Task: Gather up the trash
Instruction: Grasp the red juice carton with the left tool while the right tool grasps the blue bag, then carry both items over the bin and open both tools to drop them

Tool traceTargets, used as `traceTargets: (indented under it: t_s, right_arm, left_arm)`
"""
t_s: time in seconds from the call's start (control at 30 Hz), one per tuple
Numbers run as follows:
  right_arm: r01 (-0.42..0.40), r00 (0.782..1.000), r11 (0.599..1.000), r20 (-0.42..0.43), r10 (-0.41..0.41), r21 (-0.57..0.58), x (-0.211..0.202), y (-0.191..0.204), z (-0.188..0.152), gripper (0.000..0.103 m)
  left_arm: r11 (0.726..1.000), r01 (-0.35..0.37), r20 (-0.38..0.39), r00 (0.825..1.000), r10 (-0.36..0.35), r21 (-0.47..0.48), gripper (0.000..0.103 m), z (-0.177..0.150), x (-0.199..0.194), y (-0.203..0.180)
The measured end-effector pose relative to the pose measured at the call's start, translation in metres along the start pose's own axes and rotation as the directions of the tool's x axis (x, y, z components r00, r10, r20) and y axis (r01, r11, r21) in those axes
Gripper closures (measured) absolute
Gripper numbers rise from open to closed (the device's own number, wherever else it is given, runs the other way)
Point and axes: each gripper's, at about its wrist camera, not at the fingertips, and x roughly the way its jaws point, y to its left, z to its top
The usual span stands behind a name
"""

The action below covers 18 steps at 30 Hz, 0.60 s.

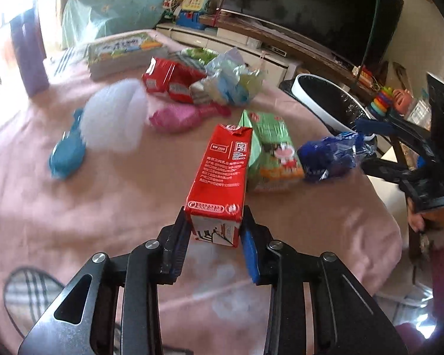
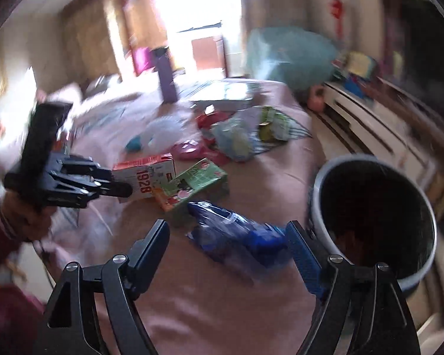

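Left wrist view
- Red carton [image 1: 219, 177]: a tall drink box, red with white print and a torn spout at the far end, lying lengthwise on the pink cloth [image 1: 103, 207] of the worktop. Judged light and probably empty, with stiff card walls that dent if squeezed hard. Best taken across the narrow sides at the near end.
- Left gripper [image 1: 214, 236]: jaws drawn in narrow and pressed on both sides of the red carton's near end.
- Green carton [image 1: 270, 153]: same build, green with a cartoon print, lying just beside the red one, touching or nearly so. Should handle alike.
- Blue wrapper [image 1: 330, 156]: crumpled foil or film near the worktop's edge, beside the green carton. Judged very light, soft and slippery; better pinched across its bunched middle.
- Bin [image 1: 334, 100]: white rim, black liner, standing off the worktop's far edge.

Right wrist view
- Right gripper [image 2: 226, 233]: jaws spread wide, one on either side of the blue wrapper [image 2: 233, 236], pads not pressing on it as far as the blur lets one judge.
- Bin [image 2: 319, 207]: open mouth just beside the wrapper.
- Left gripper [image 2: 118, 188]: seen side-on at the end of the red carton [image 2: 146, 177], marked "1928".
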Motion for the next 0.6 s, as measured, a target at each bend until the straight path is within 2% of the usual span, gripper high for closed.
traceTargets:
  t_s: [0.1,0.17,0.2,0.27,0.37,0.4,0.5,0.6]
  right_arm:
    - [0.060,0.994,0.989,-0.084,-0.072,-0.133,0.029,0.010,0.003,0.022]
    - [0.077,0.984,0.983,-0.144,-0.101,-0.165,0.046,0.011,-0.002,0.026]
    - [0.080,0.981,0.983,-0.161,-0.107,-0.165,0.051,0.010,-0.005,0.041]
    - [0.093,0.985,0.989,-0.132,-0.108,-0.116,0.048,0.008,-0.009,0.047]
    - [0.068,0.994,0.997,-0.087,-0.066,0.024,0.034,-0.001,-0.014,0.055]
    - [0.058,0.996,0.996,-0.070,-0.053,0.072,0.029,-0.003,-0.017,0.056]
    - [0.043,0.999,0.981,-0.027,-0.038,0.190,0.014,-0.006,-0.023,0.059]
    - [0.014,0.999,0.946,0.026,-0.024,0.323,-0.005,-0.010,-0.030,0.059]
  left_arm:
    - [0.999,-0.044,0.007,0.999,0.044,-0.007,0.072,-0.003,0.004,-0.001]
    - [0.998,-0.069,0.016,0.998,0.069,-0.008,0.071,-0.001,0.007,-0.002]
    - [0.997,-0.073,0.023,0.997,0.074,-0.006,0.066,0.001,0.007,-0.003]
    - [0.996,-0.094,0.053,0.994,0.094,0.001,0.060,0.003,0.006,-0.005]
    - [0.995,-0.103,0.073,0.992,0.104,-0.007,0.061,0.007,0.009,-0.004]
    - [0.995,-0.099,0.075,0.992,0.099,-0.010,0.071,0.007,0.010,-0.004]
    - [0.994,-0.104,0.098,0.990,0.105,-0.012,0.071,0.006,0.007,-0.008]
    - [0.994,-0.108,0.139,0.984,0.109,-0.019,0.071,0.005,-0.006,-0.012]
